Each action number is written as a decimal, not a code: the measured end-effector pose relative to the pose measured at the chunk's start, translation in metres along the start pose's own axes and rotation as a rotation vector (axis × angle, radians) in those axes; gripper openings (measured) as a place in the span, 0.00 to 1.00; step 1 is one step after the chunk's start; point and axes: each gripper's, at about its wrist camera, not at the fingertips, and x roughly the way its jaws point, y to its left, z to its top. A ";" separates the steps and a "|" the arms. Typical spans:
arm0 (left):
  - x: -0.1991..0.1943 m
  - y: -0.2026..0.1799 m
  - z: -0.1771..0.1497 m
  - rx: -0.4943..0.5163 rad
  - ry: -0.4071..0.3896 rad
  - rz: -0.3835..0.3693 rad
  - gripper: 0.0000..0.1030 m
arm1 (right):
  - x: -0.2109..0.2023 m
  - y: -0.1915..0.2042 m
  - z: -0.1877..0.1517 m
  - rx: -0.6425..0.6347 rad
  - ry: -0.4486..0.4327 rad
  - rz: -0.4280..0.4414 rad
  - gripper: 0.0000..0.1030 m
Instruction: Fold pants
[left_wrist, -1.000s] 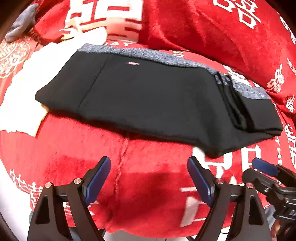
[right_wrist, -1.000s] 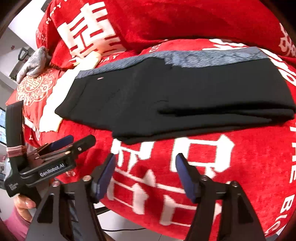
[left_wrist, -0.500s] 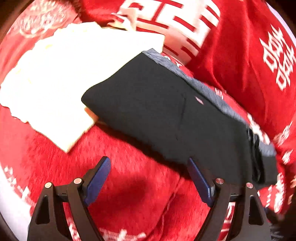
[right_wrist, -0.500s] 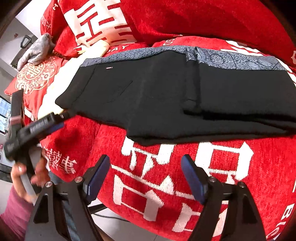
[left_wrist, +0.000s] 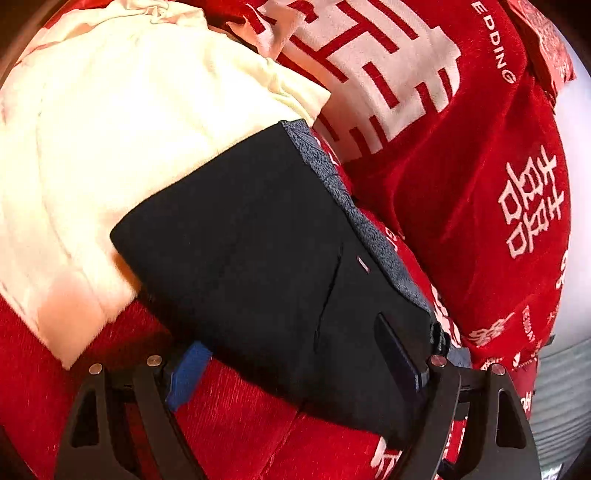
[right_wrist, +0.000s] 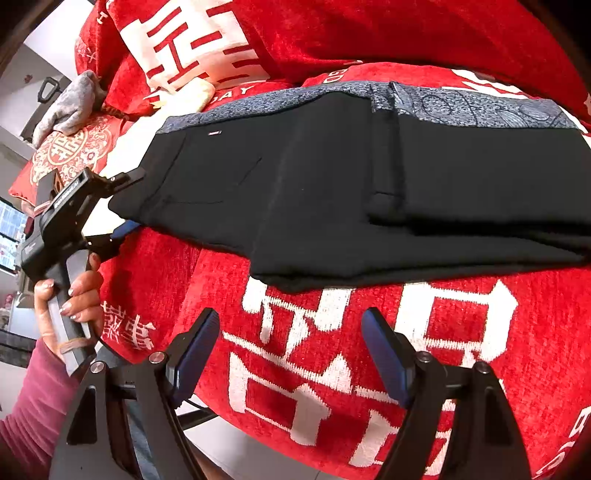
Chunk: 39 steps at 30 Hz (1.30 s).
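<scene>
Red blanket (right_wrist: 332, 350); black pants (right_wrist: 332, 192) folded, grey waistband.

Plush red blanket w/ white characters (right_wrist: 332, 332) under fingers, cream folded cloth (left_wrist: 110, 147) ahead-left, grey crumpled cloth (right_wrist: 70, 105) far left

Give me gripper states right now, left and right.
Left gripper: open, fingers straddling the near edge of the black pants, not clamped.
Right gripper: open, holding nothing, above the red blanket.
</scene>
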 end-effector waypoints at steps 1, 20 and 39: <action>0.001 -0.004 0.001 0.012 -0.002 0.028 0.83 | 0.000 0.001 0.001 0.000 -0.001 0.001 0.80; 0.028 -0.095 -0.079 0.782 -0.294 0.730 0.39 | -0.013 0.085 0.136 -0.165 0.066 0.177 0.80; 0.024 -0.094 -0.087 0.821 -0.319 0.736 0.39 | 0.160 0.256 0.183 -0.492 0.560 -0.071 0.51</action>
